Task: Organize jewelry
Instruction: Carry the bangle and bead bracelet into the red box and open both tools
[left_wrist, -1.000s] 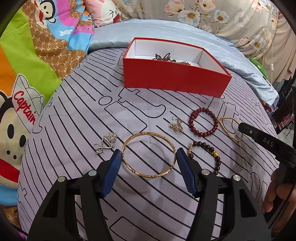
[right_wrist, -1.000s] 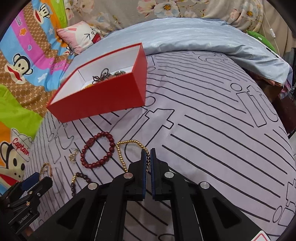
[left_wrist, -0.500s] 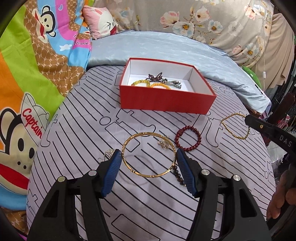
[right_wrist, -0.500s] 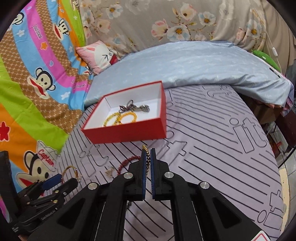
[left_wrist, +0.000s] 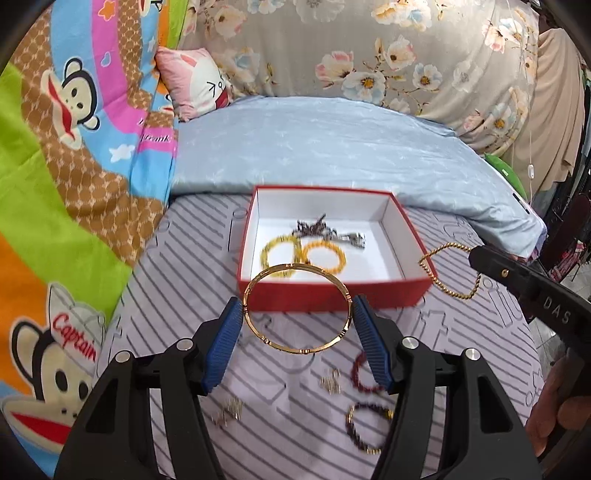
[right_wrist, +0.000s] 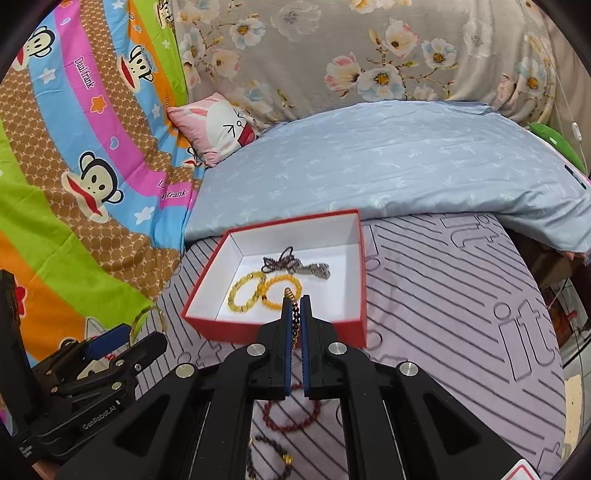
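Both tongs now lifted off bed, nearer red box (left_wrist: 332, 295) at frame centre. Left tongs (left_wrist: 297, 328) clamp gold bangle (left_wrist: 295, 343). Right tongs (right_wrist: 294, 325) closed on gold bead chain (left_wrist: 448, 273). Probably drop into box comes next; three bracelets remain on bed, lower frame.

A home bedroom: the scene is a bed (right_wrist: 461, 295) spread with a lilac striped sheet, a pale blue quilt (right_wrist: 369, 166) folded across its far edge, a pink rabbit pillow (right_wrist: 218, 129) at the far left corner, a cartoon monkey blanket (left_wrist: 66, 147) along the left edge, and floral fabric (left_wrist: 369, 48) behind.
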